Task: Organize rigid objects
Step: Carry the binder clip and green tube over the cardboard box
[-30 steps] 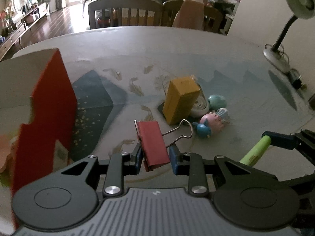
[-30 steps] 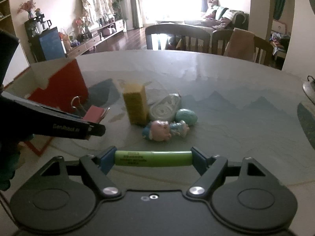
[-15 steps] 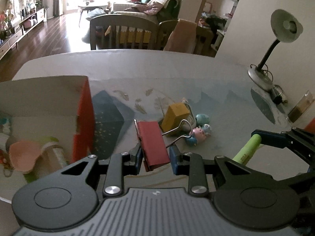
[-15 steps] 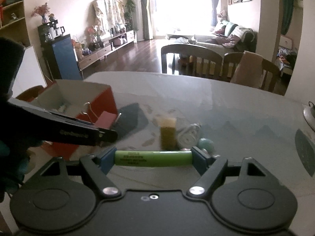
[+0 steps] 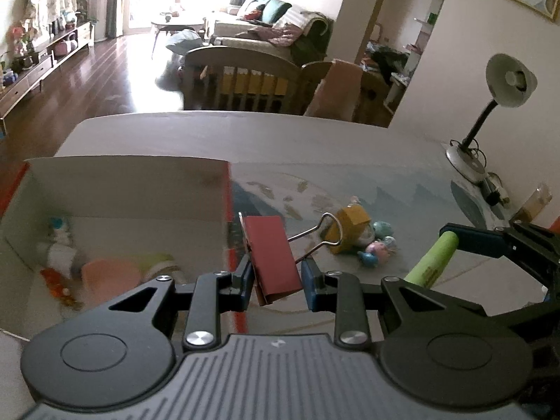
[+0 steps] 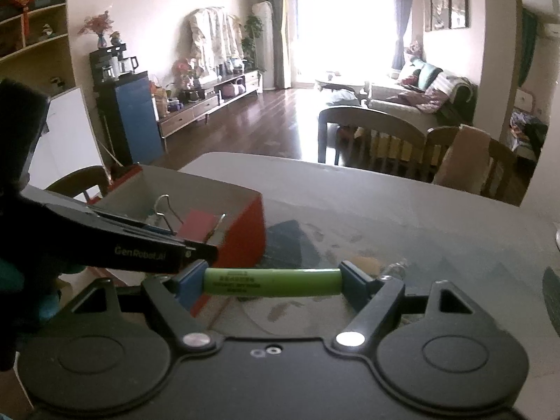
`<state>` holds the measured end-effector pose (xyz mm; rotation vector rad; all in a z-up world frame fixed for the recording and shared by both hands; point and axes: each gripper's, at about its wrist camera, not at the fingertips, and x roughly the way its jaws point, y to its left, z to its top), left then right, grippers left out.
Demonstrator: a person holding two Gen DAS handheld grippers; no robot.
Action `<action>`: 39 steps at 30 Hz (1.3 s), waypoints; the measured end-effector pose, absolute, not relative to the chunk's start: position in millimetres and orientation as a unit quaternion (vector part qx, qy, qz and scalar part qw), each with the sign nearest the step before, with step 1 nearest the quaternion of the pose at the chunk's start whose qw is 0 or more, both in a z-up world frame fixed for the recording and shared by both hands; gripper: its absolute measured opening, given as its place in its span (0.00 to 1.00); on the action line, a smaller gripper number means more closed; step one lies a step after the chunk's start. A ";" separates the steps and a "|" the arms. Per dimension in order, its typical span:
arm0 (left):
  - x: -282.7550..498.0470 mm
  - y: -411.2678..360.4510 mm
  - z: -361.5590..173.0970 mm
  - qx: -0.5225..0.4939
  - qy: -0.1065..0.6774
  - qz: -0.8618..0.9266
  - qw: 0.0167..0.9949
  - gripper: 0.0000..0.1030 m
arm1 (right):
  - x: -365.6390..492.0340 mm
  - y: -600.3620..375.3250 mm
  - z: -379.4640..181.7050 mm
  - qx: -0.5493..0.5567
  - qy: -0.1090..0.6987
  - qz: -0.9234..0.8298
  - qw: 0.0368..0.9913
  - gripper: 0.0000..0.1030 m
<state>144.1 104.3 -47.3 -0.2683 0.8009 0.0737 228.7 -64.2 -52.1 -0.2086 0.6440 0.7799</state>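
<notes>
Claws both loaded, left claw point(image 5: 276, 274) clamped on red binder clip point(image 5: 271, 253), right claw point(image 6: 271, 280) gripping green marker point(image 6: 271, 281) end to end; carry each fully past the box point(image 5: 224, 189) wall at frame left before releasing.

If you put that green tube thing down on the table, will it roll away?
Probably: the green tube looks round and smooth, so it could roll sideways. It seems stiff, since the right gripper holds it by its ends without bending it.

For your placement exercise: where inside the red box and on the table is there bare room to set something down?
In the red box, the floor along the far wall is free; its near-left corner is crowded. On the table, bare room lies beyond the yellow block and toys, towards the lamp.
</notes>
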 end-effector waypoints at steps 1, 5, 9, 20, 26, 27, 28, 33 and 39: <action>140.9 109.1 -46.1 -0.131 0.387 0.038 0.912 0.27 | 226.0 -58.7 -50.6 -0.101 0.306 0.375 0.869 0.78; 130.5 128.2 -41.7 -0.133 0.384 0.044 0.913 0.27 | 218.2 -40.1 -46.5 -0.106 0.300 0.382 0.868 0.78; 118.8 148.9 -38.0 -0.134 0.379 0.050 0.914 0.27 | 211.8 -23.4 -44.3 -0.109 0.297 0.386 0.867 0.78; 93.7 215.8 -45.2 -0.138 0.387 0.087 0.908 0.27 | 200.7 29.1 -50.7 -0.126 0.296 0.398 0.859 0.78; 89.4 254.7 -50.8 -0.135 0.394 0.112 0.902 0.27 | 200.8 61.7 -62.5 -0.140 0.306 0.406 0.850 0.78; 90.6 261.9 -52.6 -0.136 0.396 0.116 0.901 0.27 | 201.9 67.5 -65.5 -0.143 0.309 0.408 0.847 0.78; 92.3 267.4 -54.8 -0.136 0.397 0.120 0.900 0.27 | 203.0 72.8 -68.9 -0.147 0.312 0.409 0.845 0.78; 106.9 287.3 -72.7 -0.129 0.420 0.132 0.888 0.27 | 209.0 100.8 -91.3 -0.169 0.342 0.406 0.830 0.78; 129.8 293.8 -94.6 -0.114 0.444 0.129 0.879 0.28 | 212.2 120.4 -114.2 -0.197 0.363 0.407 0.815 0.78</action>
